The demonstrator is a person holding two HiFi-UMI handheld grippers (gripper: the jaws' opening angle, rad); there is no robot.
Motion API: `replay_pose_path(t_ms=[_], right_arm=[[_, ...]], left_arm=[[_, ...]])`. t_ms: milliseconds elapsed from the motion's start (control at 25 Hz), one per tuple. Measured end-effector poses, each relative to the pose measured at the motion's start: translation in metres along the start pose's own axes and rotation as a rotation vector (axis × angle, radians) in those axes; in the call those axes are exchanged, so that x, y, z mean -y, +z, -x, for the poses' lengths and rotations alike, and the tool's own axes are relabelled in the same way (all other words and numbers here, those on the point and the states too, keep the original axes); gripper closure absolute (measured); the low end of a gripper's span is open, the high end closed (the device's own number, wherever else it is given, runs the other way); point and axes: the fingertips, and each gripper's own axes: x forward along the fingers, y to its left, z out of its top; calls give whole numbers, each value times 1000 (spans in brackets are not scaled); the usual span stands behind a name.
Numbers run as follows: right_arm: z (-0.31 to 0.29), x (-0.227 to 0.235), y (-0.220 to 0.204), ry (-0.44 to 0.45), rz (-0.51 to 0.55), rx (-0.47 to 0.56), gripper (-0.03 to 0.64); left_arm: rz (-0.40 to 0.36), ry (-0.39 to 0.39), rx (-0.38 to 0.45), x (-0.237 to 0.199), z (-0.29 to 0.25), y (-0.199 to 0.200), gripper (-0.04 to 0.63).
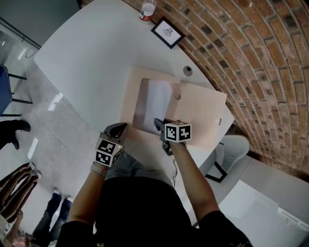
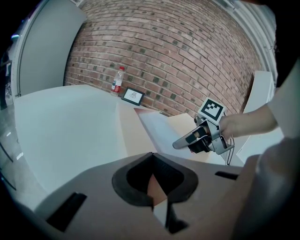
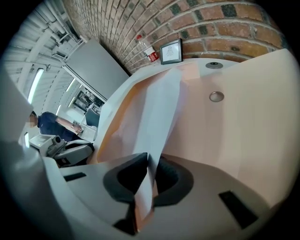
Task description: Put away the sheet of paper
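Works at the near edge of a white rounded table (image 1: 87, 62), with plenty of bare top to the left and far left. Has less room on the right, where a red brick wall (image 1: 251, 58) curves close along the table's far right edge and a grey chair (image 1: 234, 144) stands just past the near right edge. Has a peach card folder (image 1: 203, 120) spread open flat, its near edge close to the table's near edge.

Pinches the near edge of a white sheet of paper (image 1: 157, 99) in the right gripper (image 1: 158, 123), jaws almost together, with the sheet and a peach layer standing between the pads. Has the rest of the sheet lying on the folder's left half.

Sets the left gripper (image 1: 120, 127) at the folder's near left corner, jaws closed up, seemingly on a sliver of the peach card, though hard to make out there.

Finds a round metal snap (image 1: 177, 97) on the folder just right of the sheet and a dark round port (image 1: 187, 71) in the table just beyond the folder's far edge. Finds a black-framed picture (image 1: 167, 33) and a clear plastic bottle (image 1: 147, 10) far off by the wall, well apart from both grippers.
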Motion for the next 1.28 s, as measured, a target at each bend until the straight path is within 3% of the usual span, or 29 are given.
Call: replay_pose_path(t_ms=[280, 520, 720, 1000, 1280], right_arm=[[5, 6, 3, -33, -19, 10, 461], [29, 10, 18, -82, -33, 81, 457], [63, 7, 40, -110, -56, 197, 498], [140, -17, 81, -150, -52, 436, 596], [224, -50, 106, -204, 1, 646, 607]], left_arm=[[6, -32, -11, -1, 1, 2, 592], [7, -41, -11, -8, 5, 21, 592], [-40, -88, 21, -5, 7, 61, 592], [-128, -175, 108, 17, 17, 142, 592], [-257, -289, 215, 56, 41, 225, 592]])
